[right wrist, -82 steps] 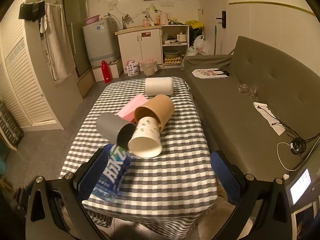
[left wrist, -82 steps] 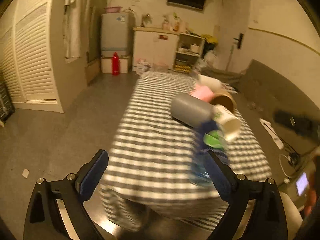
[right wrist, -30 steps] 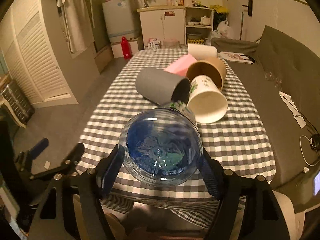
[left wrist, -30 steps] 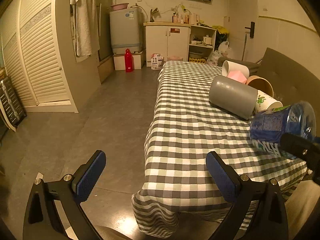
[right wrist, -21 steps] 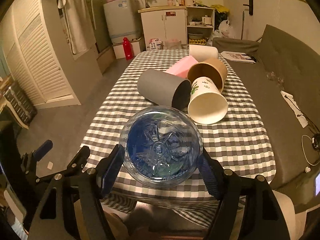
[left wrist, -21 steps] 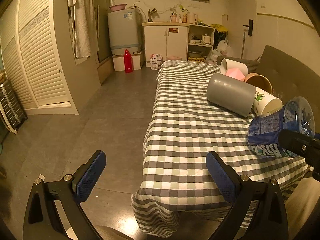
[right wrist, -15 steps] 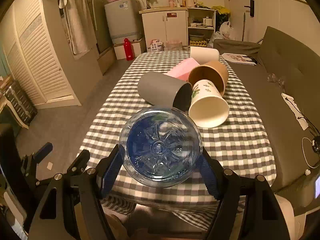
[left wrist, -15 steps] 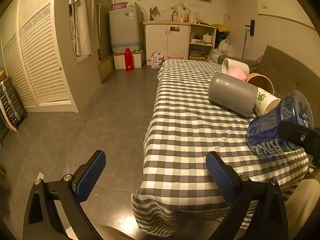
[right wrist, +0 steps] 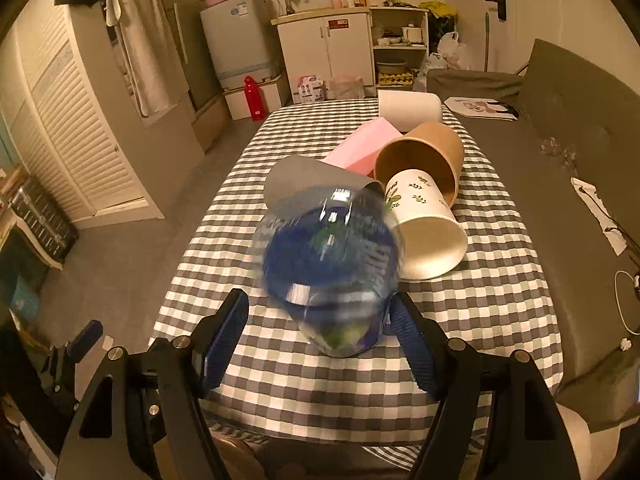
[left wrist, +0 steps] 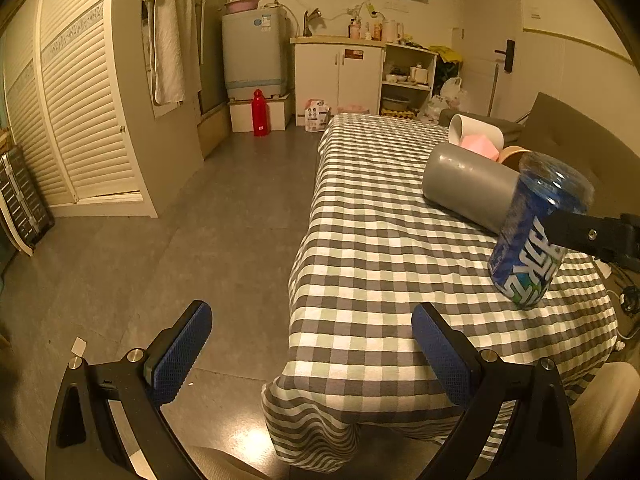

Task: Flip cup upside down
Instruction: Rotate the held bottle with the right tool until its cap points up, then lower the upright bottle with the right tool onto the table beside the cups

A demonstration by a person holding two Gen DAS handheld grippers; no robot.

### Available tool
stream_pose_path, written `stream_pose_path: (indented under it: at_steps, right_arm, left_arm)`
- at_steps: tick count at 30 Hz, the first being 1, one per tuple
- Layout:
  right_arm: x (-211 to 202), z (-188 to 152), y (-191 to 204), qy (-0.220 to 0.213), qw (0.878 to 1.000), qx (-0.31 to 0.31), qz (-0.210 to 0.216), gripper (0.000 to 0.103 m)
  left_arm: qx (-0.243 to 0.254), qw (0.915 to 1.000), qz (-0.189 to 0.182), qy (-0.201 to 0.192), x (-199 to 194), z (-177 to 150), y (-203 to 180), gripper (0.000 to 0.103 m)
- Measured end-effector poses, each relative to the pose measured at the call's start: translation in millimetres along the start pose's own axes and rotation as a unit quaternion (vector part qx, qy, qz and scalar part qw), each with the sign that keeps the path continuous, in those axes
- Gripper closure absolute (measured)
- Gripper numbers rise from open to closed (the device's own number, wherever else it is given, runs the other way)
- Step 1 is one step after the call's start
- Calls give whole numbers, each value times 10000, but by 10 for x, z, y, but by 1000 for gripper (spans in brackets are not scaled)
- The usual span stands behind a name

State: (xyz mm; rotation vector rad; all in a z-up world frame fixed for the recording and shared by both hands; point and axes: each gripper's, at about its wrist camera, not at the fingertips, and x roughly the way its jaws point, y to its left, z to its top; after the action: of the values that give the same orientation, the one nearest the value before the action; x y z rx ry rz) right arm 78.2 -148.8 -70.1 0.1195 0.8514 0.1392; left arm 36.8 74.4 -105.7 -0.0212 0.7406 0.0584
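A clear blue bottle (left wrist: pixel 532 236) with a blue label stands tilted, base up, with its lower end on the checked tablecloth (left wrist: pixel 372 264) near the front right. My right gripper (right wrist: pixel 318 304) is shut on the blue bottle (right wrist: pixel 332 272), which looks blurred there. One right finger (left wrist: pixel 588 234) crosses the bottle's middle. Behind it lie a grey cup (right wrist: pixel 312 180), a white leaf-print paper cup (right wrist: pixel 424 220) and a brown paper cup (right wrist: pixel 424 152), all on their sides. My left gripper (left wrist: pixel 312 344) hangs open off the table's front left, holding nothing.
A pink box (right wrist: pixel 364 144) and a white roll (right wrist: pixel 408 106) lie further back on the table. A grey sofa (right wrist: pixel 560 140) runs along the right side. Open floor (left wrist: pixel 180 220) lies to the left, with cabinets and a washer at the far wall.
The bottle was picked up by the right gripper from lying on the table, and over the last half second it swung from pointing at the right camera toward upright, base up, lower end down on the cloth.
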Motion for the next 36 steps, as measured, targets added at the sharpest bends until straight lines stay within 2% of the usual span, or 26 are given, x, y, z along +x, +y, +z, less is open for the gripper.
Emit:
stream_pose_path:
  at_steps: [12,18,19,20,31,36]
  right_arm:
    - [211,-21,-24,134,9987,-129,-477,24]
    - [347,25,-19,90,9990,-265,-361,25]
    - [360,27,0,74,9988,-320,-367,27]
    - [371,23,6,65,9986,-357,-383,35]
    - [354,-30,7,-88,9984,-437,-335,37]
    - [307,32,72,-236,9984,-493,-161,37]
  left_arm:
    - [-1,10000,10,51,35,9,-5,0]
    - [-14,10000,31,64,46,7,1,0]
    - [-19,10000,37,76,51,5,4,0]
    - [-25,10000,42,85,56,2,6,0]
    - [-33,9999,75,146,109,16,-35,0]
    - [-15,9998,109,173,105,0,-64,0]
